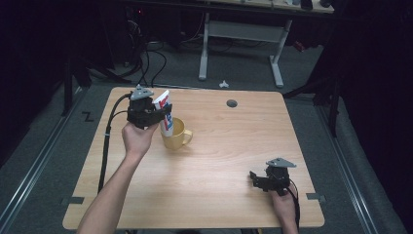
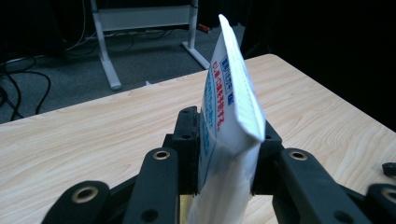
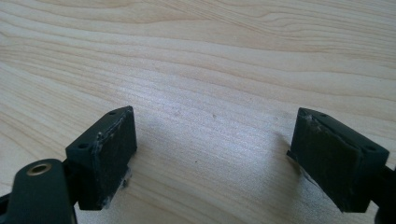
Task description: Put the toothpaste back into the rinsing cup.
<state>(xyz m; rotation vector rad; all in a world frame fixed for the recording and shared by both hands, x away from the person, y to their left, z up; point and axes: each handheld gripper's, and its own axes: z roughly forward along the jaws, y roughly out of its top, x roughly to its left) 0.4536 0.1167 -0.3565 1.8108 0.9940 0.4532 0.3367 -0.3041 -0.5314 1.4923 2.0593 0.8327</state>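
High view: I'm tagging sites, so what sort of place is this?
Probably a lab or workshop: a bare wooden table, loose cables on grey carpet, and a metal-legged desk behind.

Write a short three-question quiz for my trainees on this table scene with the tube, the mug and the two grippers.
1. True or false: the left gripper is shut on the white tube.
2. Where is the tube's lower end in the high view? A) flat on the table B) inside the yellow mug C) on the floor
3. Fill in: the right gripper has its jaws ____ with bare wood between them.

Key
1. True: both jaws press the tube's sides.
2. B: it dips into the mug, with the tube near upright.
3. Open: it sits near the table's near right corner, holding nothing.
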